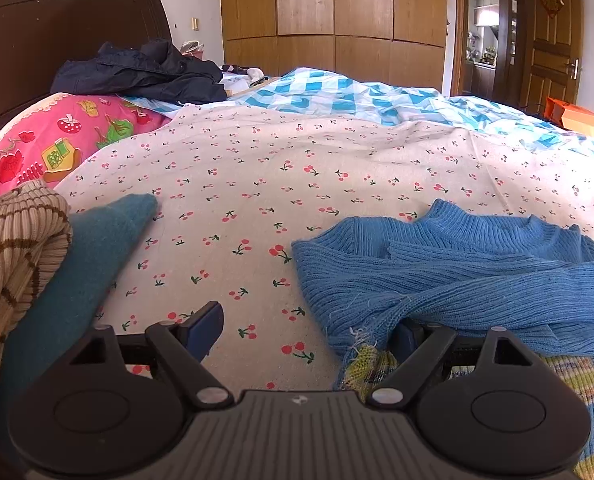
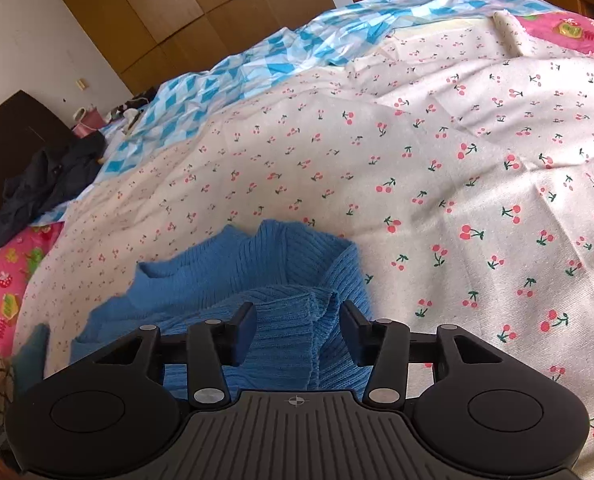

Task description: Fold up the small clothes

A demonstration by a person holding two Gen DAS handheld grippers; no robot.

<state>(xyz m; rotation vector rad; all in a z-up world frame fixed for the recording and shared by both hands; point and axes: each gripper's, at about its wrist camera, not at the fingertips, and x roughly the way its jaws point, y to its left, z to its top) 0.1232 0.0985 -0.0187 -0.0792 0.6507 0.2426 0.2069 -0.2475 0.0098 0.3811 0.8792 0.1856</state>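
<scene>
1. A blue sweater (image 1: pixel 457 276), knitted in fine vertical ribs with a raised collar, is seen lying bunched on the cherry-print sheet (image 1: pixel 257 184), its sleeves crossed over the body in thick soft folds.
2. The sheet is a pale, lightly creased woven cloth dotted with small red cherries on green stems.
3. The left gripper (image 1: pixel 309 332) is held low just beside the sweater's frayed near edge, with its jaws spread wide; the left finger (image 1: pixel 205 328) is seen over bare sheet, and the other is partly hidden under the blue knit.
4. Nothing is pinched between the left jaws as far as can be told.
5. The right gripper (image 2: pixel 297 332) is seen over the sweater (image 2: pixel 257 280), its two dark flat-padded fingers parted with a ribbed fold lying between and below them; whether the knit is touched cannot be told.
6. To the left of the sweater, a teal felt-like garment (image 1: pixel 85 264) and a tan ribbed knit with brown stripes (image 1: pixel 13 256) are piled together.
7. Under the sweater's near edge, a striped yellow-green knit (image 1: pixel 577 384) is partly covered.
8. Beyond the sweater, a crumpled blue-and-white checked quilt (image 1: pixel 337 92), a pink printed pillow (image 1: pixel 57 140) and a dark rumpled jacket (image 1: pixel 145 72) are visible, with wooden wardrobe panels (image 1: pixel 333 8) behind.
</scene>
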